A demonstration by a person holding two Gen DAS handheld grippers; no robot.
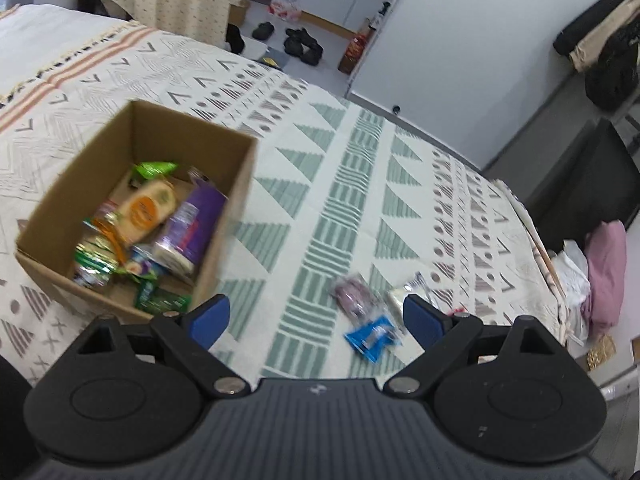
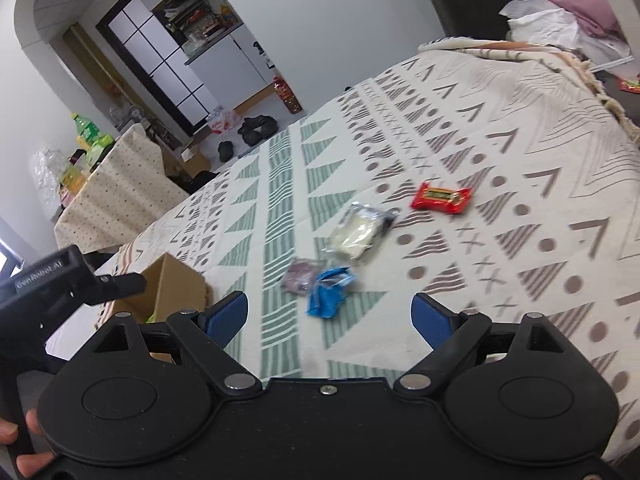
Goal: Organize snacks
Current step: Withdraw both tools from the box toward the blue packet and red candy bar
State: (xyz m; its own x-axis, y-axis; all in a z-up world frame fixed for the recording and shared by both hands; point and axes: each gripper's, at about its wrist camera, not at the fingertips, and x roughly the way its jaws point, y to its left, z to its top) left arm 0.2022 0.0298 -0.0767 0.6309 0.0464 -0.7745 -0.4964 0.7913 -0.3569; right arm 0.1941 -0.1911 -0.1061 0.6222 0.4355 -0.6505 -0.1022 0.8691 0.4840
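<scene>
Crinkly foil snack packets [image 2: 330,291] on woven patterned blanket [image 2: 500,128], beside square cardboard box [image 1: 72,216]

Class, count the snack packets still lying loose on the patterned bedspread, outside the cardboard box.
4: red packet farthest, clear cream packet beside it, purple packet and blue packet touching, nearest. None seem hidden.

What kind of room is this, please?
Probably a bedroom in a small flat: a bed under a patterned bedspread, shoes on the floor, clothes hanging by the wall, and a kitchen area behind.
</scene>
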